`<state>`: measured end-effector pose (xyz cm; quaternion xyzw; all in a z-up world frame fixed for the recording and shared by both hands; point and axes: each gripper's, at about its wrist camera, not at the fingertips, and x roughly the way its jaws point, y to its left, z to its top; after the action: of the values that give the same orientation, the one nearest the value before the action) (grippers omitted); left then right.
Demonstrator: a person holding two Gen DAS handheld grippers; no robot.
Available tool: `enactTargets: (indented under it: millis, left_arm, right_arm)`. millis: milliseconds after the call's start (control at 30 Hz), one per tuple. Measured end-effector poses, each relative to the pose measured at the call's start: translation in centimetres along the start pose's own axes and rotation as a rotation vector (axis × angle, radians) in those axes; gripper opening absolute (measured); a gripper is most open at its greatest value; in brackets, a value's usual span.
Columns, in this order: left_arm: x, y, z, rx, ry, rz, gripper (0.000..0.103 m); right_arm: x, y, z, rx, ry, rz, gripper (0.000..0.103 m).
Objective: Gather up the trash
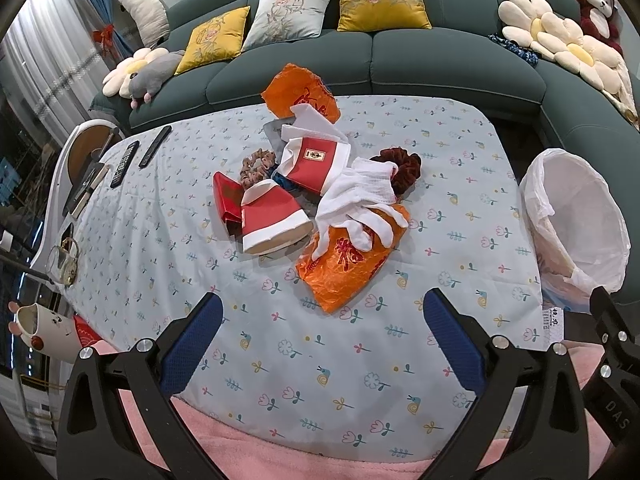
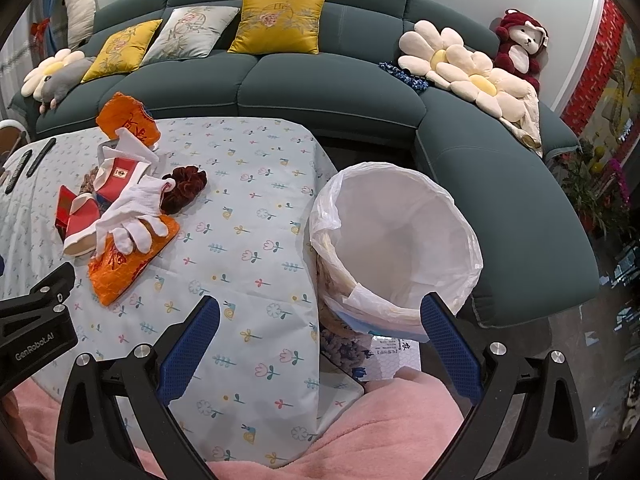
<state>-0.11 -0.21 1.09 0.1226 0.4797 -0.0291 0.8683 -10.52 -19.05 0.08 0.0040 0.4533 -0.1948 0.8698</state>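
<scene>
A pile of trash lies mid-table: an orange plastic bag (image 1: 344,264) (image 2: 128,260) at the front, a white glove (image 1: 360,200) (image 2: 132,216) over it, red-and-white paper cartons (image 1: 272,220) (image 1: 316,164), a red packet (image 1: 226,202), a second orange bag (image 1: 300,94) (image 2: 128,118) at the back, and scrunchies (image 1: 404,166) (image 1: 256,162). A bin with a white liner (image 2: 400,240) (image 1: 576,216) stands off the table's right edge. My left gripper (image 1: 322,344) is open and empty, short of the pile. My right gripper (image 2: 320,344) is open and empty, in front of the bin.
The table has a floral cloth (image 1: 280,360) over a pink blanket (image 2: 380,432). Remotes (image 1: 136,156) lie at the far left, with a glass (image 1: 62,260) and a mug (image 1: 44,330) at the left edge. A green sofa (image 2: 328,92) with cushions wraps the back and right.
</scene>
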Motion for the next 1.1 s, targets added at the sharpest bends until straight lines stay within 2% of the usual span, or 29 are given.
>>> enactTargets:
  millis: [100, 133, 733, 1100]
  left_arm:
    - [0.2, 0.0, 0.6, -0.001, -0.002, -0.003, 0.096]
    - [-0.2, -0.1, -0.7, 0.001, -0.005, -0.003, 0.096]
    - [-0.5, -0.1, -0.9, -0.003, -0.04, -0.045, 0.096]
    - [-1.2, -0.2, -0.7, 0.007, -0.1, -0.101, 0.096]
  right_arm:
    - [0.0, -0.1, 0.0, 0.004, 0.0, 0.0, 0.096]
    - [0.0, -0.2, 0.0, 0.006, -0.001, 0.0, 0.096]
    - [-0.4, -0.4, 0.2, 0.027, -0.018, -0.033, 0.096]
    - [-1.0, -0.6, 0.5, 0.045, -0.037, -0.058, 0.096]
